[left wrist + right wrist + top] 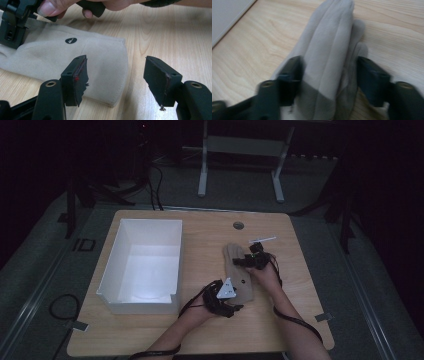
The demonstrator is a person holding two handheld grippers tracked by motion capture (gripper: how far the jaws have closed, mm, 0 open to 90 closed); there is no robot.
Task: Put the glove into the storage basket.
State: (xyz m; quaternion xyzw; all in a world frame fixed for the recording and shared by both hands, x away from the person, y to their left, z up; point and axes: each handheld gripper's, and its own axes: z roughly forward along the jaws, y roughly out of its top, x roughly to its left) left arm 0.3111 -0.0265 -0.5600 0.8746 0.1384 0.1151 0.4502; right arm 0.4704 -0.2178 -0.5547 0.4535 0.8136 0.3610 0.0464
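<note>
A beige glove [241, 272] lies flat on the wooden table right of the middle, its fingers pointing away from me. My left gripper [236, 304] sits at its near end. In the left gripper view the gripper [116, 72] stands open: one jaw hangs over the glove's [100, 55] cuff corner, the other over bare wood, and neither pad presses. My right gripper [245, 261] is on the glove's middle. In the right gripper view its jaws [328, 75] stand either side of the glove's [332, 50] bunched finger part, which rises as a ridge filling the gap.
A white open box [177, 265] stands on the left half of the table, close to my left hand. A thin white strip [262, 239] lies just beyond the glove, and a round cable hole [238, 225] sits near the far edge. My right gripper [12, 25] shows in the left gripper view.
</note>
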